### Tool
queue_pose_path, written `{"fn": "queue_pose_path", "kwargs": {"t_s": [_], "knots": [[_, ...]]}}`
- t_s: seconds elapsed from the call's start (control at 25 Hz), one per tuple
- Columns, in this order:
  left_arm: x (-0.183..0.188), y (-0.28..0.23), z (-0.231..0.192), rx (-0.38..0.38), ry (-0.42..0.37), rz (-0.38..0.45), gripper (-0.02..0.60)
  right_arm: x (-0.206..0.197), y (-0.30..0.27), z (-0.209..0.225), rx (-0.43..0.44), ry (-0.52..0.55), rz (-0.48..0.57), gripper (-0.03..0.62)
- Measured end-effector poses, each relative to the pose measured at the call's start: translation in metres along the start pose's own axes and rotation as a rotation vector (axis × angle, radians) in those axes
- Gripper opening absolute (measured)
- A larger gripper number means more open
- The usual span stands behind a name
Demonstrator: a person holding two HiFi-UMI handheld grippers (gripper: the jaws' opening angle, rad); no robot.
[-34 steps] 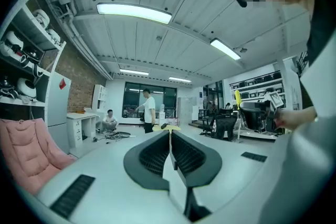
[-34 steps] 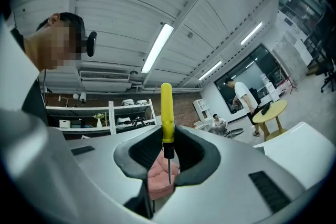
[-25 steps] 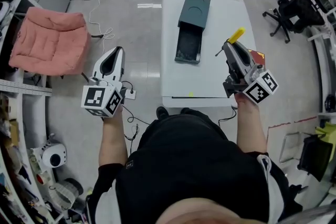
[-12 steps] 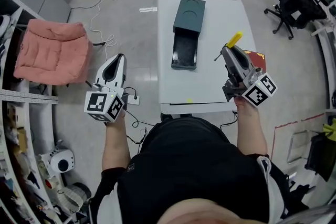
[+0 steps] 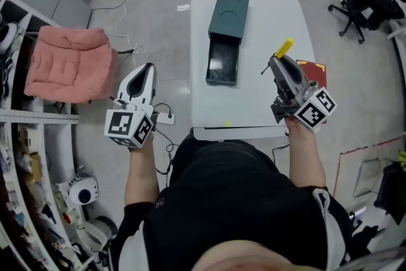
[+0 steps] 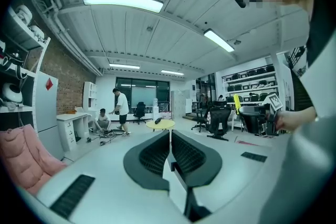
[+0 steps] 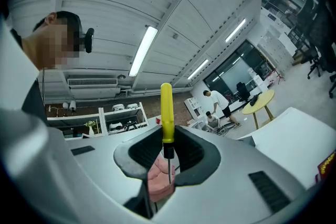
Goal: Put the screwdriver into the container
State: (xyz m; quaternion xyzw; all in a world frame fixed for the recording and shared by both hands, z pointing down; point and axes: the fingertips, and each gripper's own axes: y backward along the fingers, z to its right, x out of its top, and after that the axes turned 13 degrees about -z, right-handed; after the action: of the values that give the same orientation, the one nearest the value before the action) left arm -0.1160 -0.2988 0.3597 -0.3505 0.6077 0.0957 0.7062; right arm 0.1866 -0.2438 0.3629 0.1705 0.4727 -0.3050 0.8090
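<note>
Hiding most of the thin dark shaft of the screwdriver (image 5: 283, 46) in the head view, our right gripper (image 5: 274, 61) is clamping it above the table (image 5: 254, 105), yellow handle sticking out. We are counting one screwdriver and one dark green container (image 5: 228, 13), well apart. Our left gripper (image 5: 147, 68) is hanging beside the table, jaws closed, empty.

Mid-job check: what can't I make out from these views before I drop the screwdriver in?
- Dark green rectangular container: in the head view its open tray is dark and glossy, so its contents cannot be told.
- Yellow-handled screwdriver: the tip type is too small in both views that show it.
- Red flat object by the white table's right edge: in the head view it is partly covered by the right claw.
</note>
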Motion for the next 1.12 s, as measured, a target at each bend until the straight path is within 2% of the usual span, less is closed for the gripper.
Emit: {"fn": "queue_pose_path", "kwargs": {"t_s": [0.28,0.44,0.72,0.88,1.12], "knots": [[-0.007,-0.021,-0.049,-0.075,-0.02,0.005,0.026,-0.012,-0.048,-0.009,-0.067,0.01,-0.013,0.083],[-0.009,-0.033,-0.087,-0.143,-0.05,0.011,0.026,-0.017,-0.08,-0.017,-0.146,0.021,0.0,0.083],[-0.018,-0.05,-0.148,-0.22,-0.092,0.017,0.026,-0.037,-0.13,-0.023,-0.286,0.029,-0.02,0.083],[-0.029,-0.062,-0.16,-0.271,-0.075,0.0,0.026,-0.052,-0.141,-0.025,-0.351,0.007,-0.048,0.083],[-0.035,-0.092,-0.156,-0.316,-0.076,-0.017,0.026,-0.069,-0.143,0.003,-0.404,-0.025,-0.096,0.083]]}}
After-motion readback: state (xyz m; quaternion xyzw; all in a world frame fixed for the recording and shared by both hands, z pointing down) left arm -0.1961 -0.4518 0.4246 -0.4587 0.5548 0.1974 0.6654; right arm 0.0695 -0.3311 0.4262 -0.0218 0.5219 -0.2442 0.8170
